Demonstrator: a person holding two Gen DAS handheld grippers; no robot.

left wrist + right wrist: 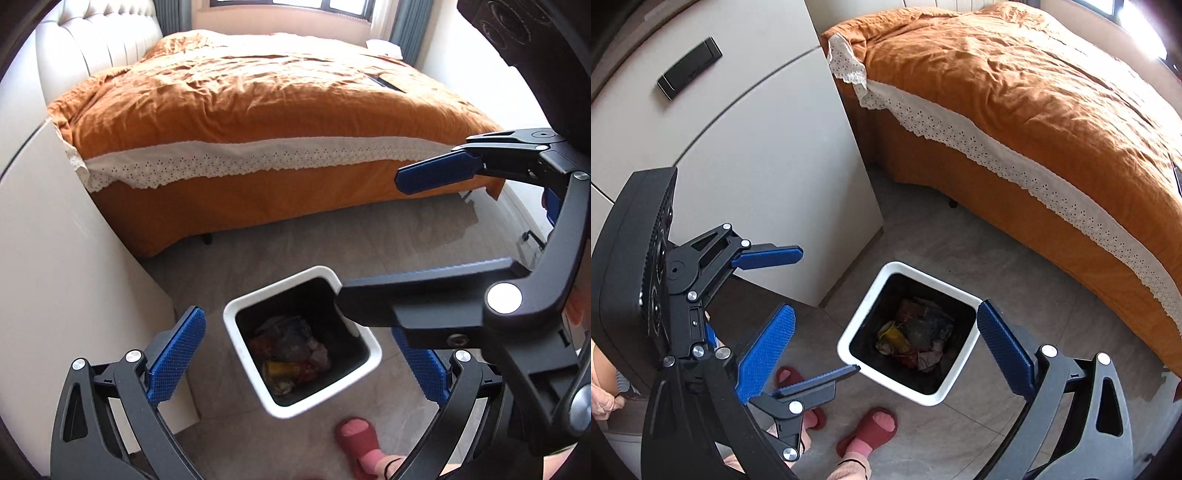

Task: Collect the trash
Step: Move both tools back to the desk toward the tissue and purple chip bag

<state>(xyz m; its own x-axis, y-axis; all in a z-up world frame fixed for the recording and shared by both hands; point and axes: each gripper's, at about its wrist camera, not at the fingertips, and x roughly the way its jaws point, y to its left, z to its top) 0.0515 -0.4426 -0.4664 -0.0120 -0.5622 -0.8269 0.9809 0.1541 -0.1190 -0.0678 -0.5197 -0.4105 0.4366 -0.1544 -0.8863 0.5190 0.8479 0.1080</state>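
Trash bin (301, 341): square, white-rimmed, dark inside, standing on grey floor tiles (964, 254) between the bed (258, 107) and a white cabinet (746, 133); it holds crumpled wrappers (916, 339), red, yellow and grey, possibly a can among them. Left gripper (301, 373) and right gripper (886, 350): both above the bin's mouth, jaws spread wide, holding nothing.

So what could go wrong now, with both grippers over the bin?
1. The right gripper and left gripper hang close together above the bin; they may collide.
2. A finger may catch the bin's rim and tip it, spilling the trash.
3. The person's slippered foot stands beside the bin and could knock it.
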